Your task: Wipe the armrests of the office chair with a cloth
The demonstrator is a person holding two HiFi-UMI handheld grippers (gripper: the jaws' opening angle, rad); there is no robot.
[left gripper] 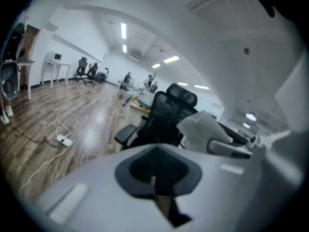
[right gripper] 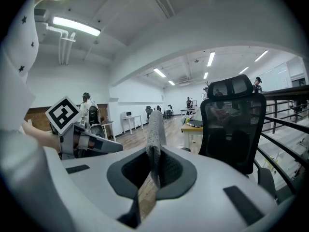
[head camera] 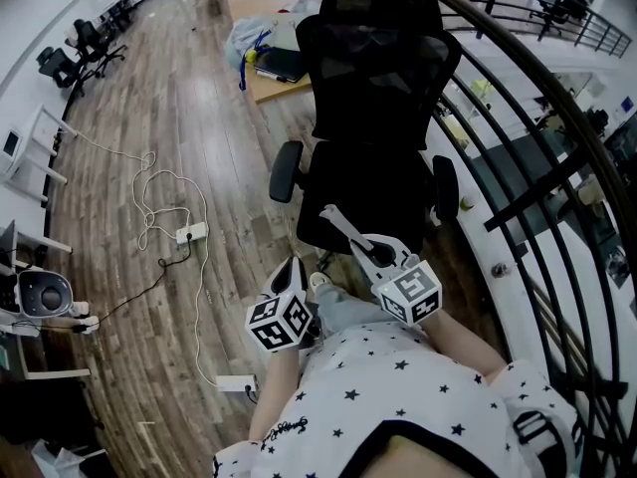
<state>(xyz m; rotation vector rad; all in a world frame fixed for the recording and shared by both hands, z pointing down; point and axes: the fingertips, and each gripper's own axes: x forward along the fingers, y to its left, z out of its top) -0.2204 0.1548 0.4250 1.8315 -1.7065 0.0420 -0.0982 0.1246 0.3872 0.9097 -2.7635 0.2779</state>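
Your left gripper (left gripper: 154, 180) is closed on nothing, just short of the office chair (head camera: 383, 118); your right gripper (right gripper: 153, 170) clamps the cloth (right gripper: 155, 129) upright, also in front of the chair. Neither armrest (head camera: 286, 171) is touched, so I judge all wiping is left to do

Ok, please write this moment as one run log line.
stage: before wiping | right gripper: shut on cloth | left gripper: shut, empty | office chair armrests: untouched
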